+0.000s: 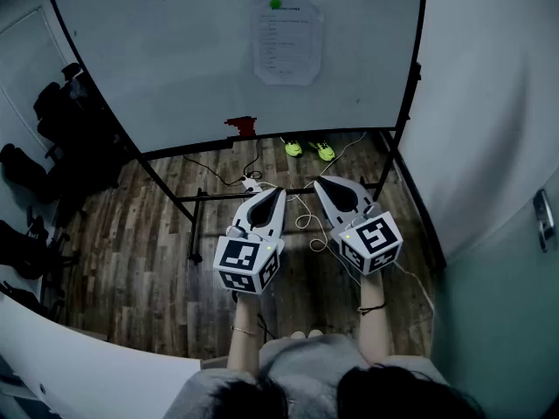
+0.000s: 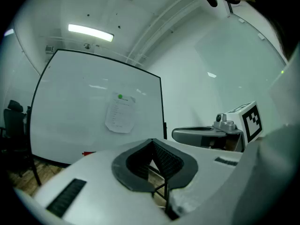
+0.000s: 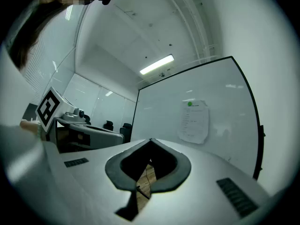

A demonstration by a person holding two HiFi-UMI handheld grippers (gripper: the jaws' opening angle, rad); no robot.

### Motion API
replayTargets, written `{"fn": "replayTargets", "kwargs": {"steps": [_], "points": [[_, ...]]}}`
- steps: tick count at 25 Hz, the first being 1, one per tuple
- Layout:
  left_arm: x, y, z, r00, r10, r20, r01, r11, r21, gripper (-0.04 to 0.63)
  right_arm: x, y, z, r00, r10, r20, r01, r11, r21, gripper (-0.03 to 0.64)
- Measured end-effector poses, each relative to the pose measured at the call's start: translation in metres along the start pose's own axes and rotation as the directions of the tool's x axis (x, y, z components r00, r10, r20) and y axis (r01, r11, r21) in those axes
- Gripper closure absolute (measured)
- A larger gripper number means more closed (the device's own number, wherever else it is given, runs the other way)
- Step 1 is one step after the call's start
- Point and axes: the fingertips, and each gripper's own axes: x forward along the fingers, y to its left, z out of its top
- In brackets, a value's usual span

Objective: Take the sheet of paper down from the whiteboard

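Note:
A printed sheet of paper hangs on the whiteboard, pinned at its top by a green round magnet. The same sheet of paper shows in the left gripper view, and as the sheet of paper in the right gripper view. My left gripper and right gripper are held side by side, level, well short of the board. Both are shut with nothing between their tips. The left gripper's tips and the right gripper's tips meet.
The whiteboard stands on a black metal frame over a wooden floor. A red object sits on the board's tray. Two green items and cables lie on the floor. Black office chairs stand at left, a white wall at right.

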Motion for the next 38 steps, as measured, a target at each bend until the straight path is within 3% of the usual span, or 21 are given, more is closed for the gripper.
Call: {"fn": "replayTargets", "kwargs": {"steps": [13, 23, 29, 38], "points": [[0.004, -0.01, -0.002, 1.0, 0.017, -0.008, -0.017, 1.0, 0.008, 0.592, -0.013, -0.009, -0.001, 1.0, -0.005, -0.009, 0.005, 1.0, -0.007, 0.617], [-0.02, -0.015, -0.026, 0.994, 0.091, -0.061, -0.091, 0.996, 0.0, 0.592, -0.022, 0.003, -0.02, 1.0, 0.022, -0.008, -0.022, 0.998, 0.057, 0.615], [-0.016, -0.004, -0.034, 0.986, 0.142, -0.088, -0.142, 0.99, 0.014, 0.592, -0.012, -0.004, -0.026, 1.0, 0.027, -0.01, -0.026, 0.997, 0.068, 0.615], [0.006, 0.034, -0.03, 0.983, 0.176, -0.057, -0.176, 0.984, -0.003, 0.592, 0.027, -0.016, -0.027, 0.999, 0.044, -0.002, -0.043, 0.998, 0.05, 0.615]]}}
